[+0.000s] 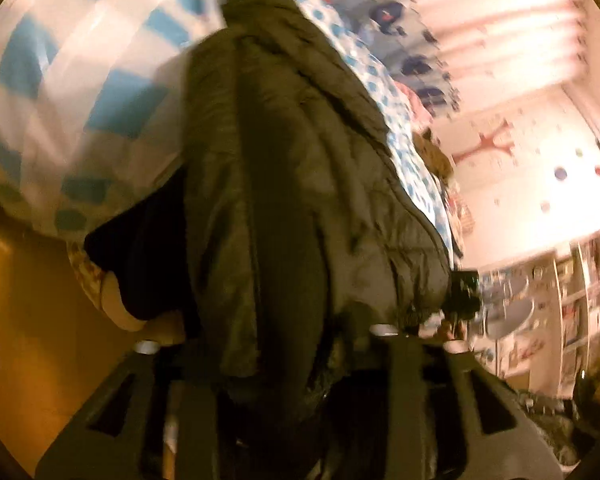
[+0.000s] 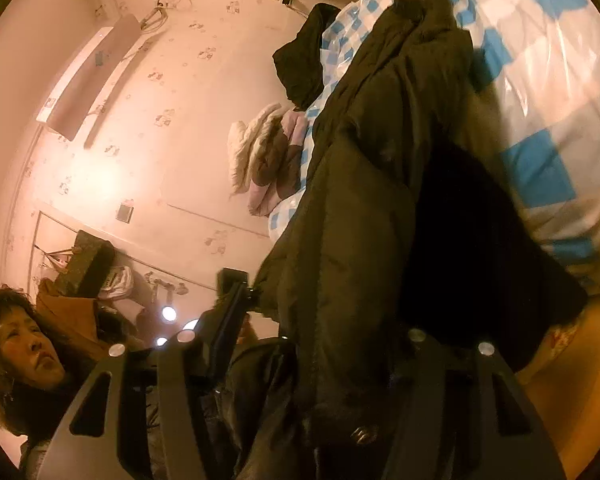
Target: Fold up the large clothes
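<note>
The dark padded jacket [image 1: 284,184] runs lengthwise away from the left gripper [image 1: 284,360], lying on a bed with a blue-and-white checked cover [image 1: 80,92]. Its near end bunches up between this gripper's jaws. They stand partly apart around the cloth, but whether the pads press on it cannot be told, since the fabric buries the fingertips. In the right wrist view the same jacket [image 2: 380,200] likewise fills the space between the jaws of the right gripper [image 2: 300,360], hanging over them and trailing ahead onto the bed. These jaws also stand partly spread, and their hold on the cloth is equally unclear. By its quilted folds the jacket looks soft, bulky and limp, fairly light for its size, with a smooth shell that may slide out of a shallow pinch. A hem or a seam edge would probably hold better than puffy padding. The left view is blurred, the sleeves and collar cannot be singled out in the heap, and both views cut off the jacket's near end. A black garment [image 2: 304,60] lies ahead, left of the right jaws.
</note>
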Tool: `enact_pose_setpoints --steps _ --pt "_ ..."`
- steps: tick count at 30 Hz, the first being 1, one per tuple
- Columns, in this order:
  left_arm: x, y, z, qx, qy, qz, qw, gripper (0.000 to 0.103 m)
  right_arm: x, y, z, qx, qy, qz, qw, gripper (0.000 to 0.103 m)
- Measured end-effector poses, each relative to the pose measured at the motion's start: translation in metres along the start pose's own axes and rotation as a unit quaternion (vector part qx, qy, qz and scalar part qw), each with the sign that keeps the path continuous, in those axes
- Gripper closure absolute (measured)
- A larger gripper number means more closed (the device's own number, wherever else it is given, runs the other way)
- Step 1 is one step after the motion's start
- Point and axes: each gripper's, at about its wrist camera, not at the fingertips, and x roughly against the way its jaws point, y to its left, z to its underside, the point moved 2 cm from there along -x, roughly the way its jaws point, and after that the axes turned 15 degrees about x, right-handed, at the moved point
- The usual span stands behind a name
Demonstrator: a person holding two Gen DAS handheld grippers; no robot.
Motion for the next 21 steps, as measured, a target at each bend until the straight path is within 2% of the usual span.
enact_pose_setpoints --steps 2,4,5,6,8,11,13,17,21 --pt "-0.001 0.008 -0.002 0.016 -0.01 0.003 0.9998 0.055 -0.002 0.0 -0.004 0.006 -0.006 0.003 1.0 0.05" --pt "0.001 0.005 0.0 0.011 -0.022 0.009 0.9997 0.067 0.002 -0.001 -0.006 0.009 -0.019 0.004 1.0 0.081" --pt "0.003 0.002 0.0 0.009 -0.025 0.017 0.9995 0.083 0.005 0.001 -0.007 0.011 -0.035 0.0 0.999 0.082" --pt "0.005 -0.001 0.002 0.007 -0.03 0.024 0.9992 0.088 0.008 0.007 -0.01 0.016 -0.051 -0.01 0.999 0.082" --pt "0.017 -0.019 0.003 -0.01 -0.049 0.048 0.9976 0.092 0.013 0.02 -0.017 0.03 -0.079 -0.03 0.996 0.082" --pt "0.028 -0.042 0.0 -0.039 -0.064 0.075 0.9943 0.092 0.013 0.037 -0.031 0.055 -0.111 -0.058 0.991 0.082" --pt "0.031 -0.049 -0.004 -0.043 -0.067 0.091 0.9927 0.092 0.01 0.034 -0.04 0.056 -0.117 -0.063 0.99 0.082" --pt "0.03 -0.042 -0.025 -0.018 -0.069 0.121 0.9901 0.092 0.004 0.014 -0.053 0.03 -0.136 -0.072 0.988 0.082" --pt "0.028 -0.041 -0.039 -0.005 -0.073 0.141 0.9873 0.093 0.003 0.008 -0.067 0.032 -0.15 -0.076 0.985 0.082"
